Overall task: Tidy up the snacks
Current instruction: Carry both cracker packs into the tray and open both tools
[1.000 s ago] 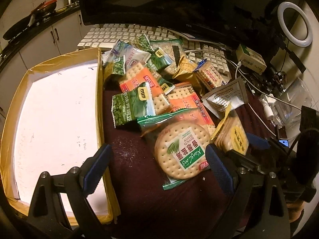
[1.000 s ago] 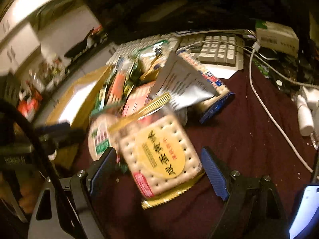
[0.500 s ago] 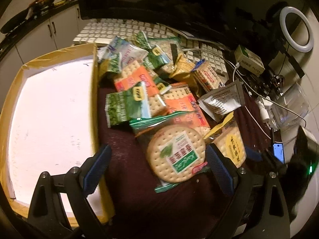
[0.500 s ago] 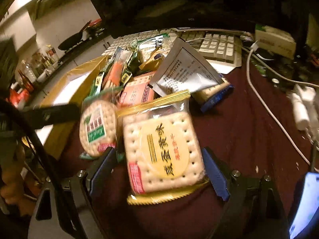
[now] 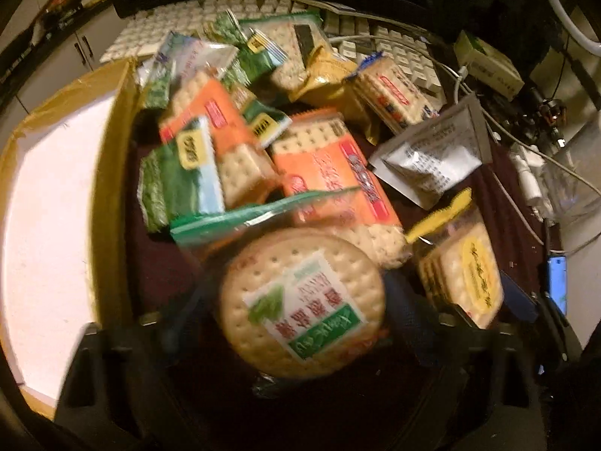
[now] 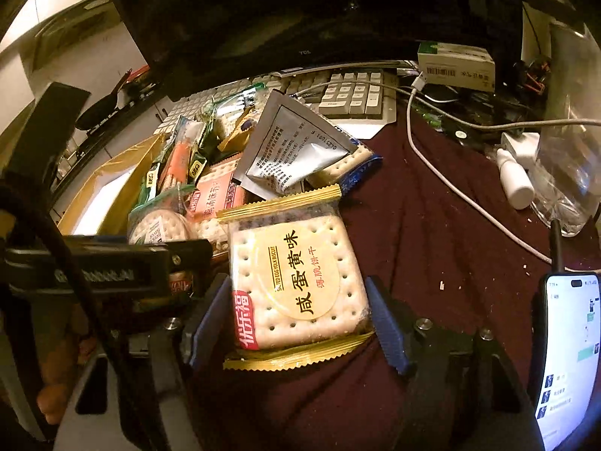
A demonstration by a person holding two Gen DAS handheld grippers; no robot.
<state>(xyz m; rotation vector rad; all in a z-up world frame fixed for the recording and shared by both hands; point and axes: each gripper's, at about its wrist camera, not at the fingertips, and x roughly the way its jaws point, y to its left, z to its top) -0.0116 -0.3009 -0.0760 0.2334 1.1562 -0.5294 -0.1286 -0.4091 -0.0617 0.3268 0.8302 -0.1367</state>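
We are working both grippers into the near edge of a heap of snack packets on a dark red cloth, and the risk is the same on each side: the wrappers are slick and puffed with air, so a pinch that catches only film could let a packet slide out, and a hard squeeze could crack the biscuits inside. On our right, the right gripper (image 6: 298, 315) is bracketing the yellow egg-yolk biscuit packet (image 6: 296, 282), its blue pads (image 6: 385, 325) flanking the two long edges and seemingly just meeting the wrapper; we are reading it as closing on the packet but not yet clearly clamped. The packet is lying flat on the cloth, its far crimped edge tucked just beside the silver sachet (image 6: 293, 150), so lifting it could drag that sachet along. On our left, the left gripper (image 5: 296, 312) is smeared by motion blur; the round scallion cracker packet (image 5: 300, 297) is sitting between its fingers, which look drawn in near its sides, yet we cannot tell whether they are gripping. That packet's green top seam is lying under the orange cracker packet (image 5: 330, 180), which could snag or topple. The open cardboard box (image 5: 112, 173), white inside, is waiting just left of the heap.
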